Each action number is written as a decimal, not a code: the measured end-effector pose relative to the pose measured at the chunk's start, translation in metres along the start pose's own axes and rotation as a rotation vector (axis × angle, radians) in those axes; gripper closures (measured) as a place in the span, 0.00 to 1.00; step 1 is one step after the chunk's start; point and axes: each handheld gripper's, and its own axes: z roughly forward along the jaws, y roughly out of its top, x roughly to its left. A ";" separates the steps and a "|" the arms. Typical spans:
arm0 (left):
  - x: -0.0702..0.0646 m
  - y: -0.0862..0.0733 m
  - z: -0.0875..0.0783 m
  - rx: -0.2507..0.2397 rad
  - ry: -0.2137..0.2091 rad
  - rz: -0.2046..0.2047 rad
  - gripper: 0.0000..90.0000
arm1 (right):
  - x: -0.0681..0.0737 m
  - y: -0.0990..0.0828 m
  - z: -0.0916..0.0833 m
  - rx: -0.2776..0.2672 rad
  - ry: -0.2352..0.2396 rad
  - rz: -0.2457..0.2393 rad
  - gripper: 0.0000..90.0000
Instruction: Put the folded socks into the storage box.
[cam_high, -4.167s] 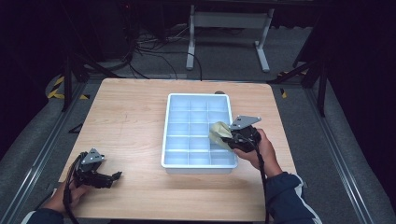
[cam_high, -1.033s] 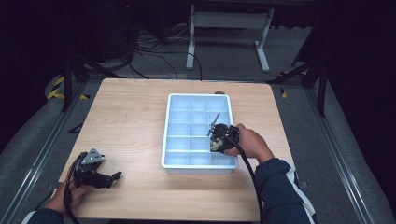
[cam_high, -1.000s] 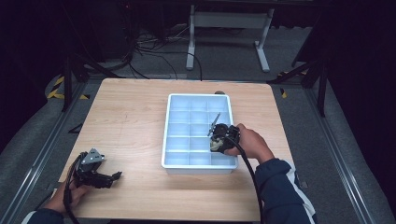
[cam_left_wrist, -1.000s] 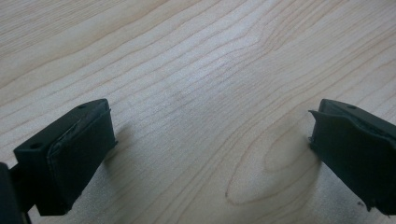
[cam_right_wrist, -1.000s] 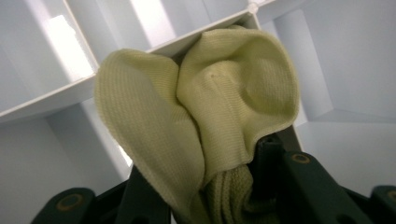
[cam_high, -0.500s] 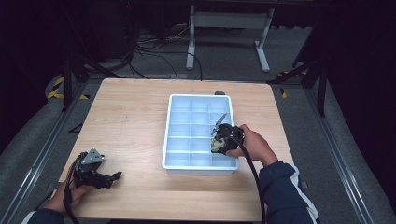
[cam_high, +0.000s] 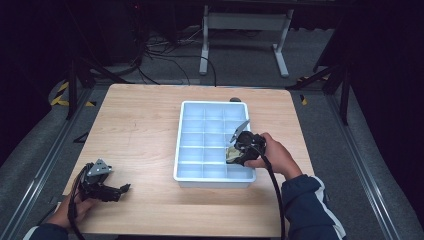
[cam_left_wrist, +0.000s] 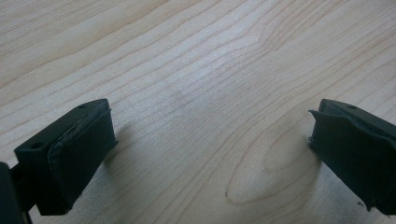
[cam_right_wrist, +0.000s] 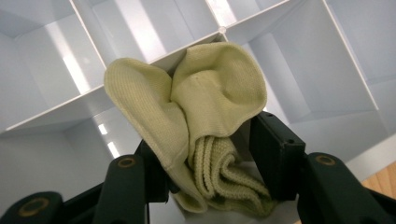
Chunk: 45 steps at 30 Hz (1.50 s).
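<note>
A pale yellow knitted sock (cam_right_wrist: 205, 107) is bunched between the jaws of my right gripper (cam_right_wrist: 208, 144). The jaws have just been opening, and a small gap shows beside the right pad. The sock's upper folds lie against a divider crossing of the white compartment tray (cam_right_wrist: 56, 109). From above, the right gripper (cam_high: 235, 156) dips into the tray's right column near the front, the sock (cam_high: 231, 153) under it. My left gripper (cam_high: 122, 189) rests at the table's front left corner. Its jaws stand wide apart over bare wood, with nothing in the left gripper (cam_left_wrist: 210, 154).
The white tray (cam_high: 212, 181) sits right of centre on the wooden table (cam_high: 135, 130); its other compartments look bare. A small dark object (cam_high: 235, 99) lies just behind the tray's far rim. Cables and a metal stand are on the floor beyond the table.
My right gripper has gone from the tray's right rim down into a compartment with the sock, then shifted slightly in the last second. My left gripper has stayed put.
</note>
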 end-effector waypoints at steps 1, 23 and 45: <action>0.000 0.000 0.000 0.000 0.000 0.000 0.00 | 0.001 0.000 -0.001 0.002 -0.006 0.006 0.58; 0.000 0.000 0.000 0.000 0.000 0.000 0.00 | 0.005 -0.014 -0.029 -0.134 -0.057 0.045 0.49; 0.000 0.000 0.000 0.000 0.000 0.005 0.00 | 0.012 -0.032 -0.053 -0.216 -0.123 0.086 0.44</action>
